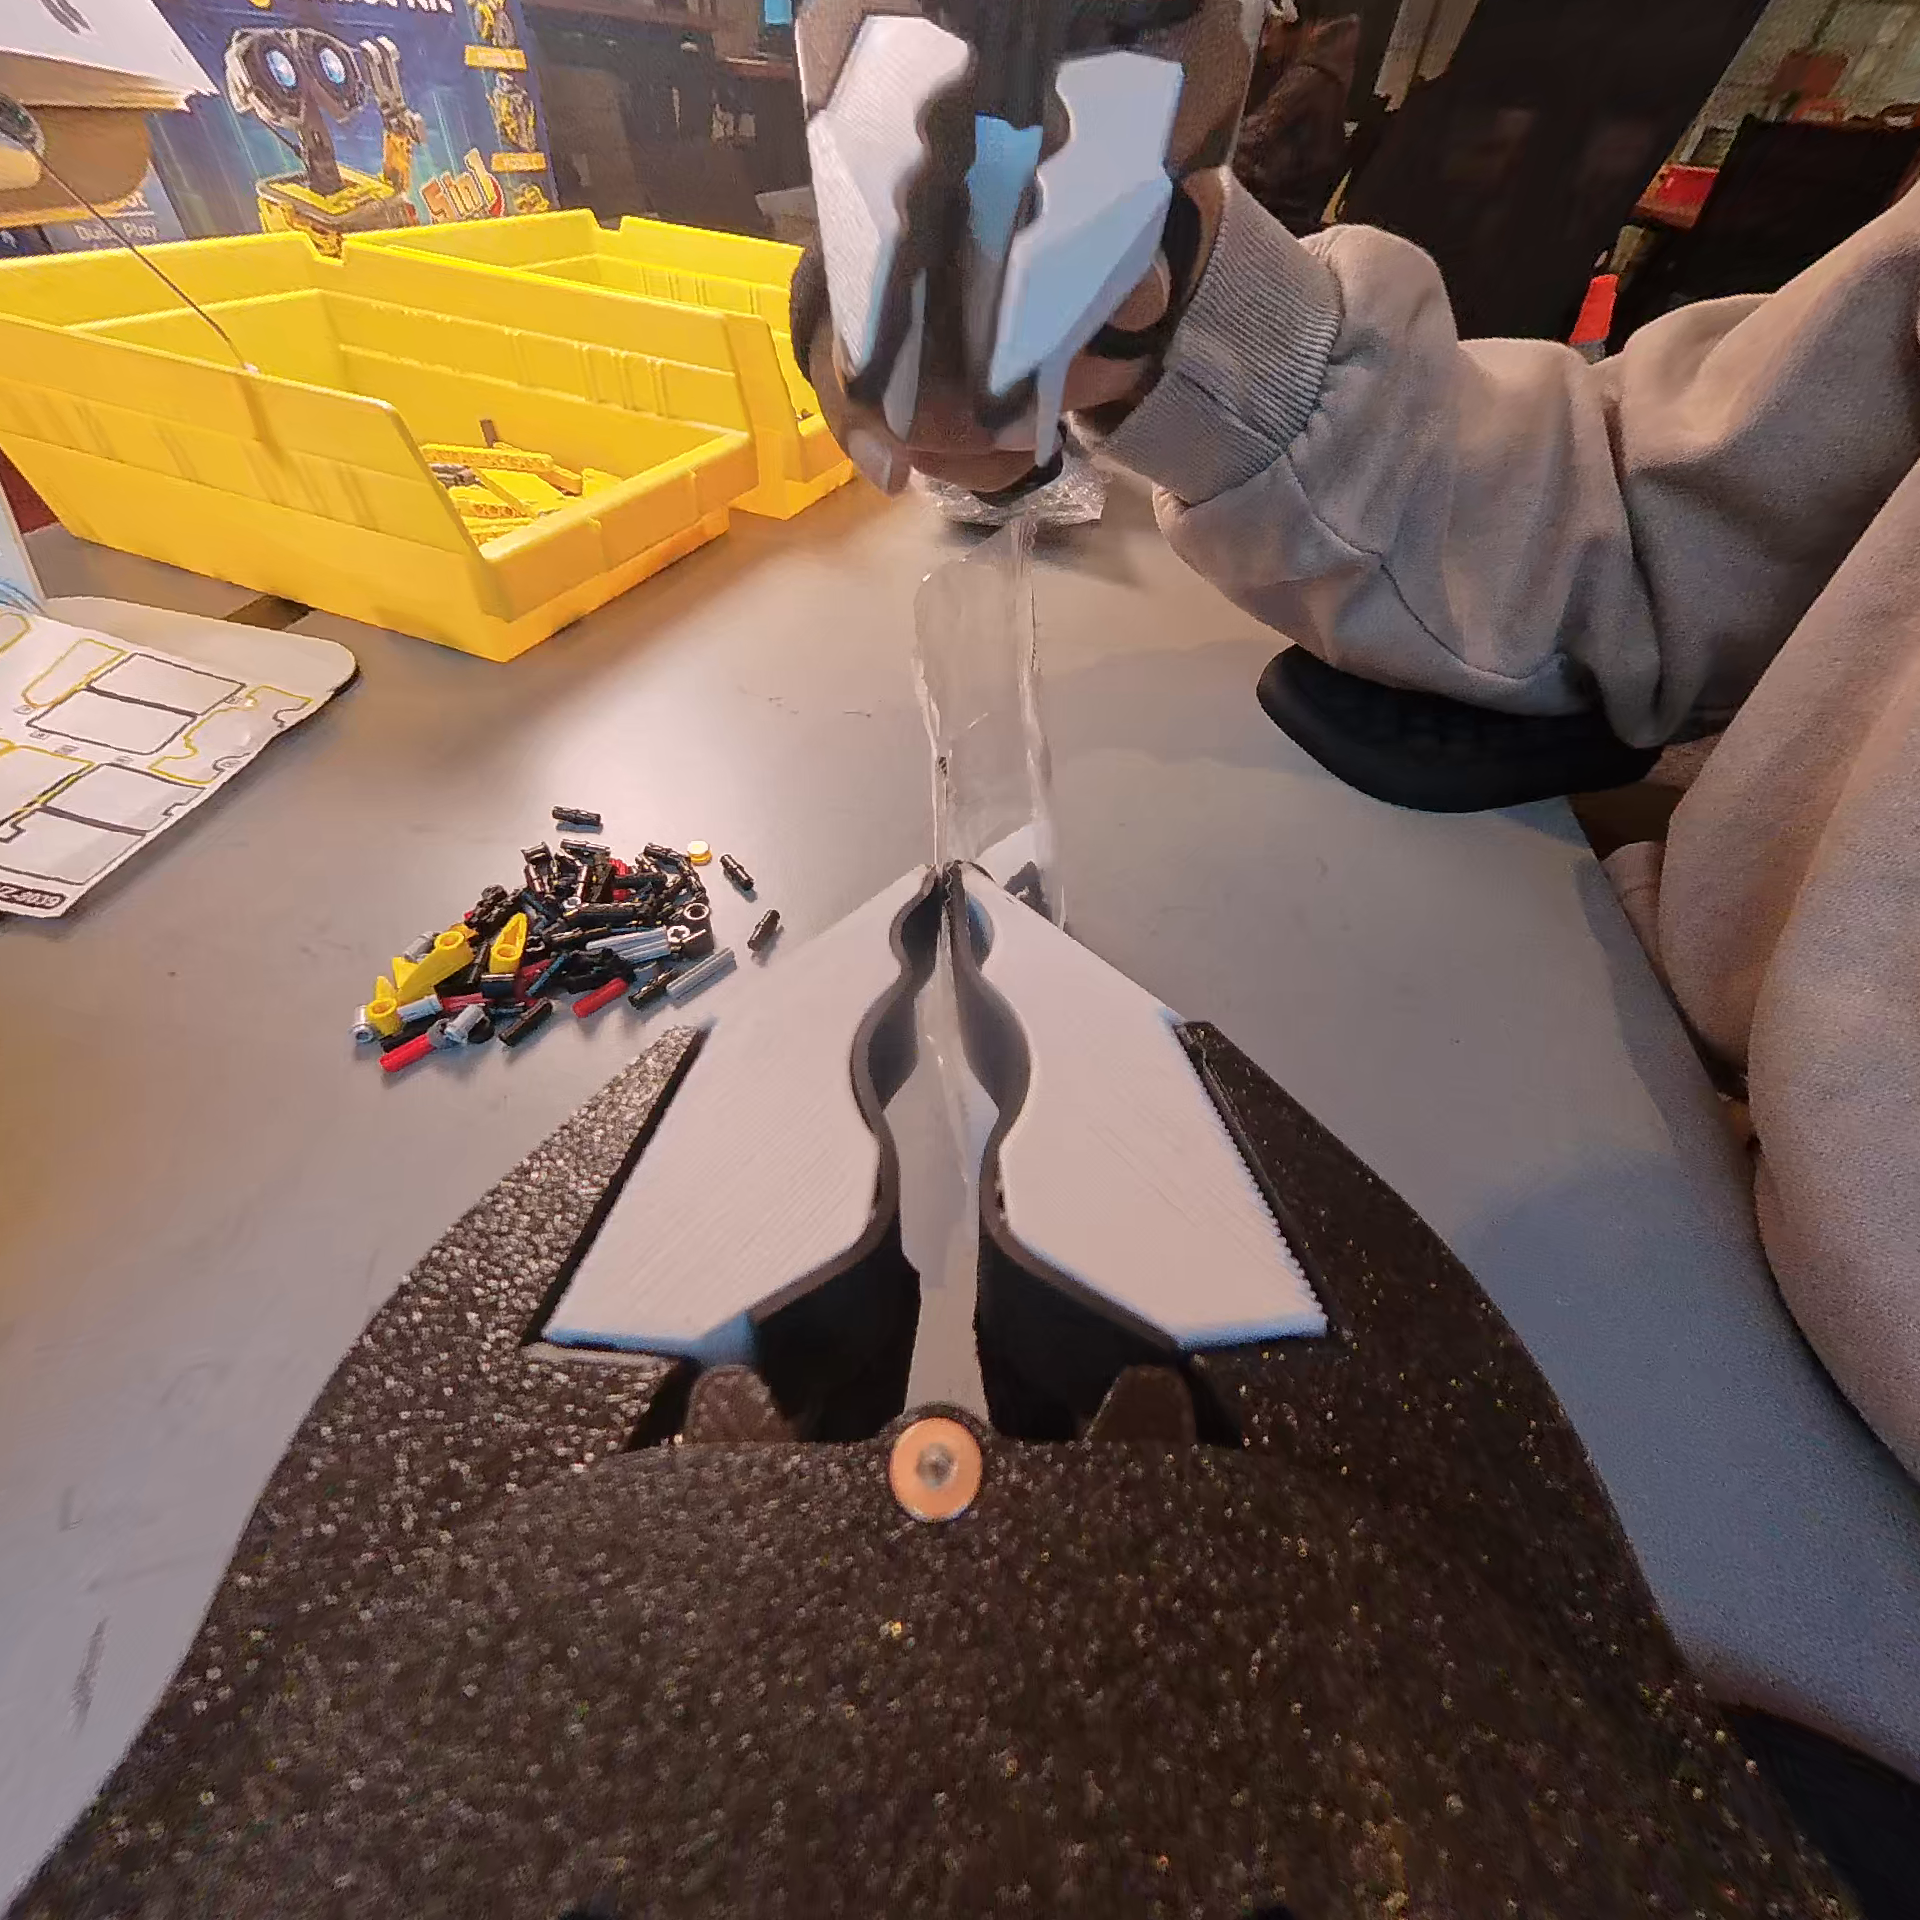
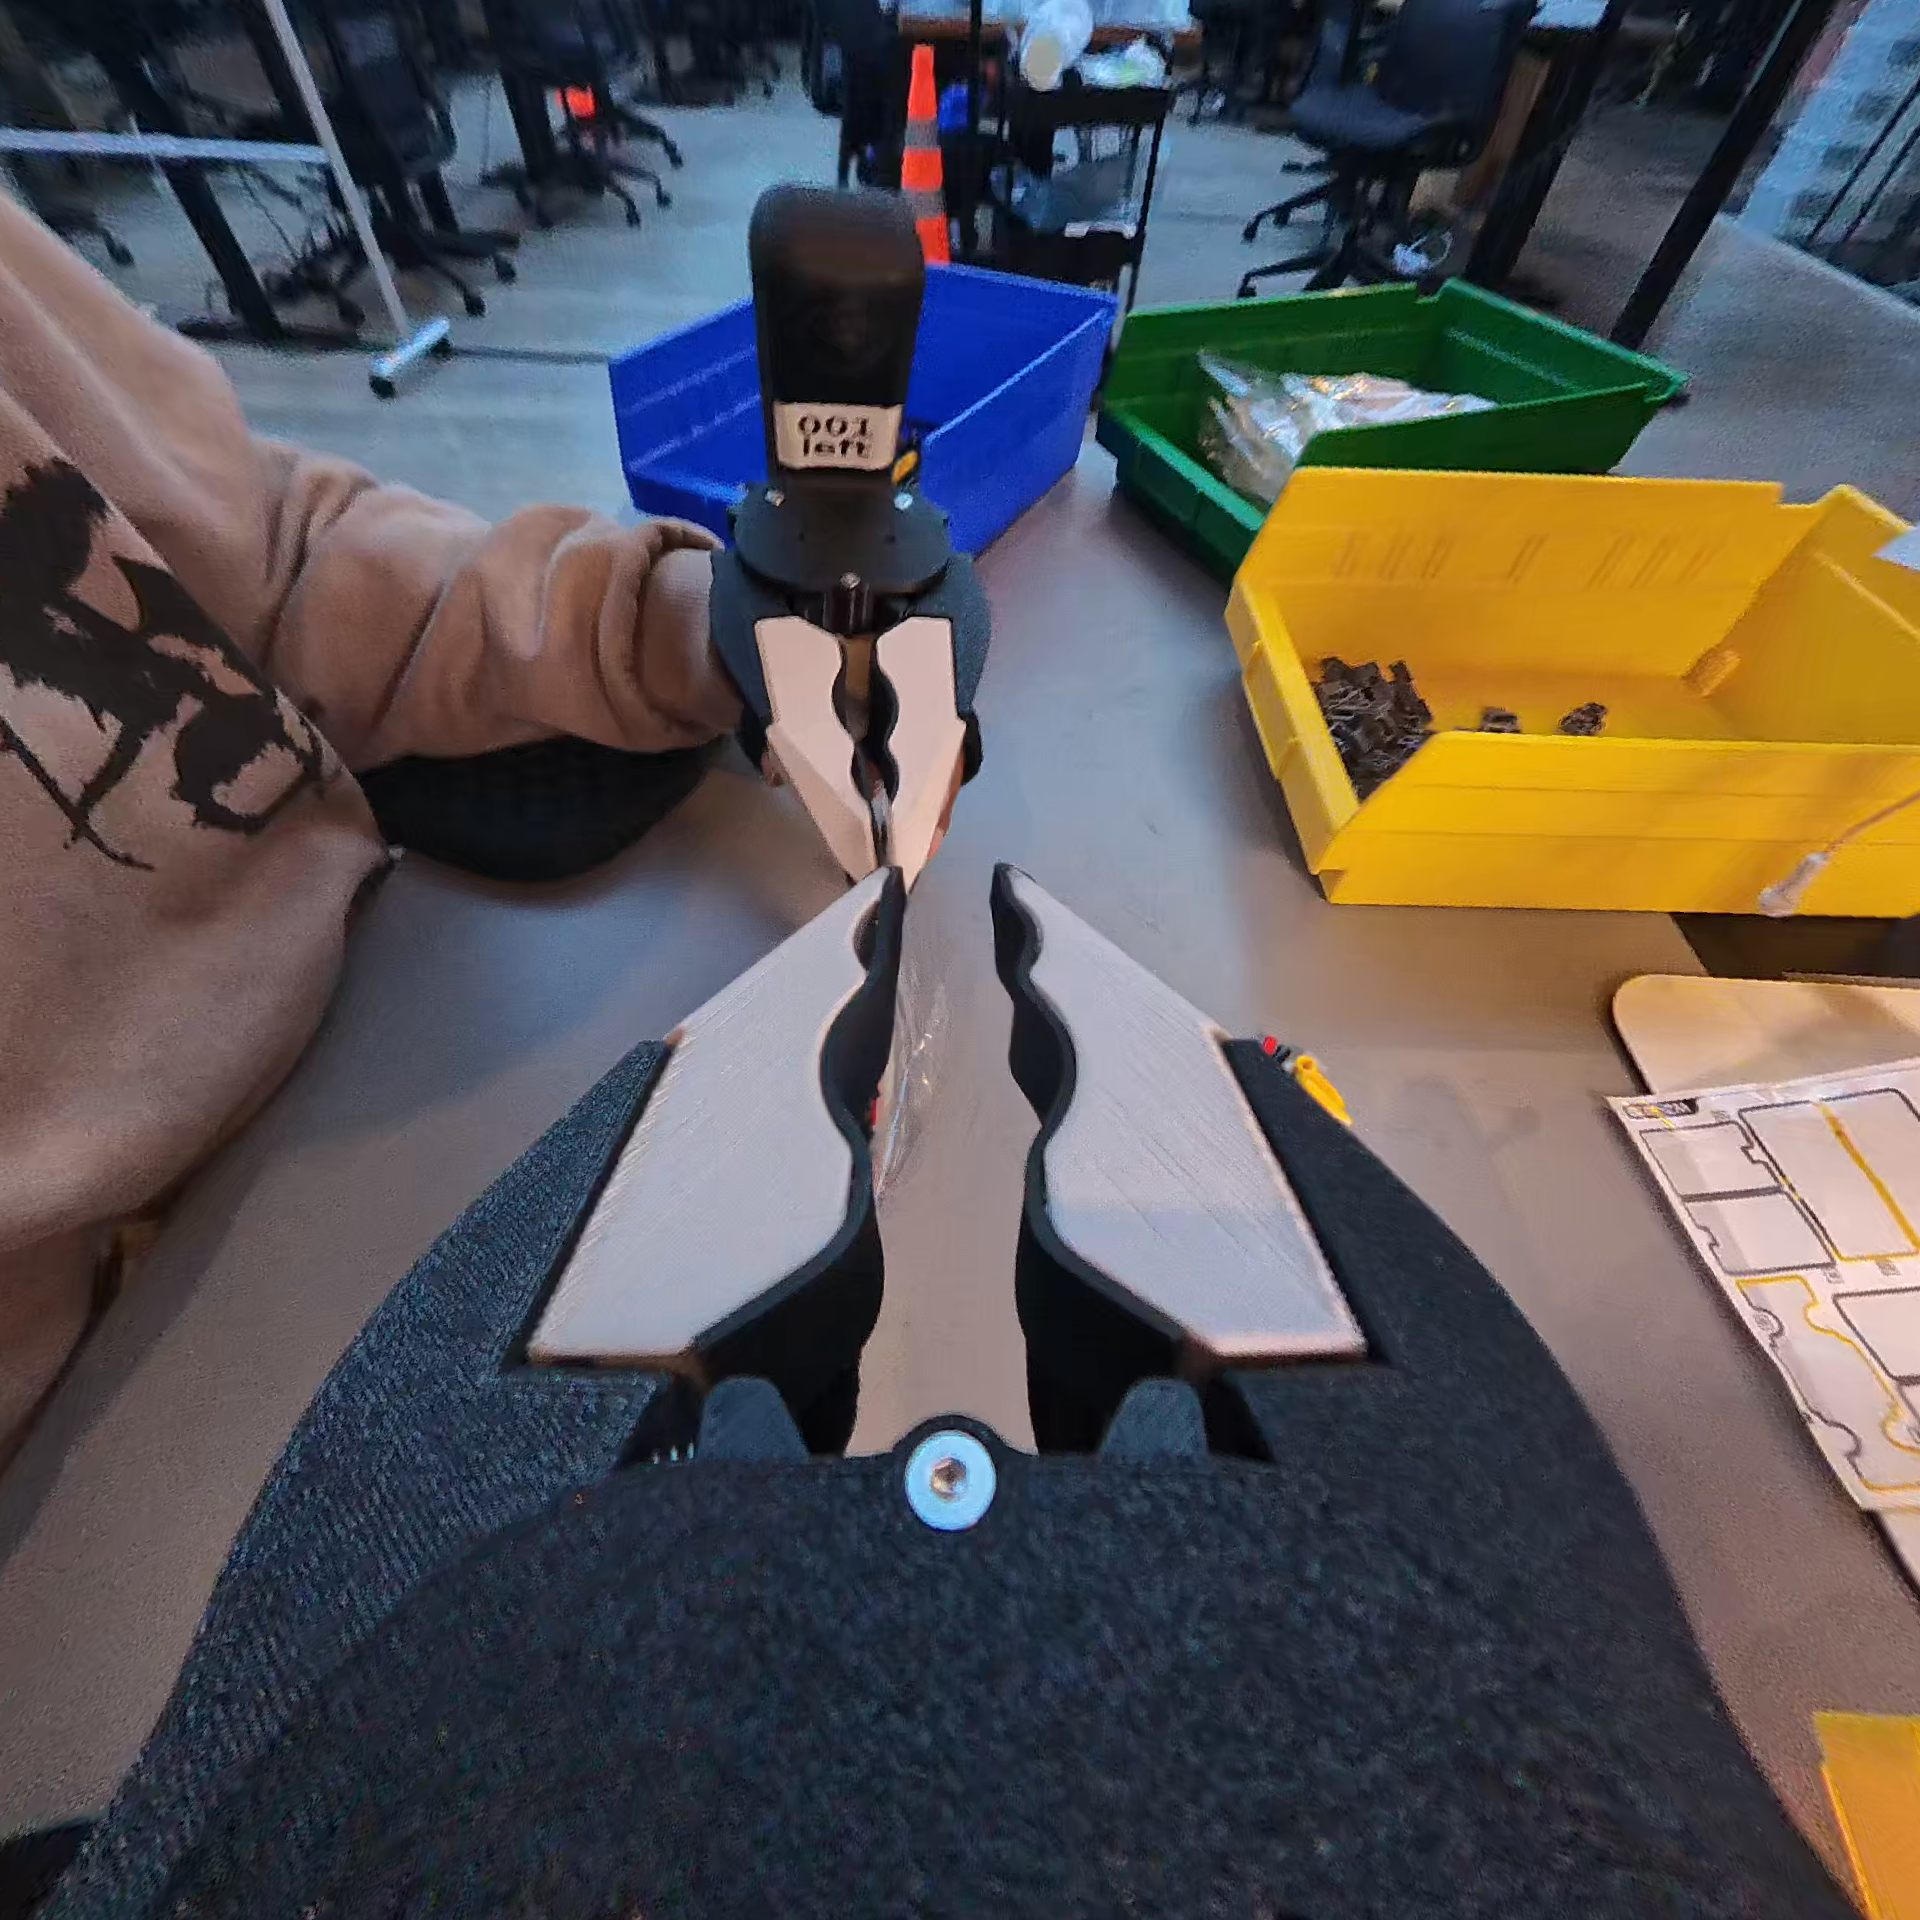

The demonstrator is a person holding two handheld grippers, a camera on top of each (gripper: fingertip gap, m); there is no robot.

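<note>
Your left gripper is clamped on the clear plastic bag, frame centre. Right gripper jaws are parted, with the bag lying against one finger. Small bricks lie loose at centre left. Keep the film taut; don't tug sideways.
</note>
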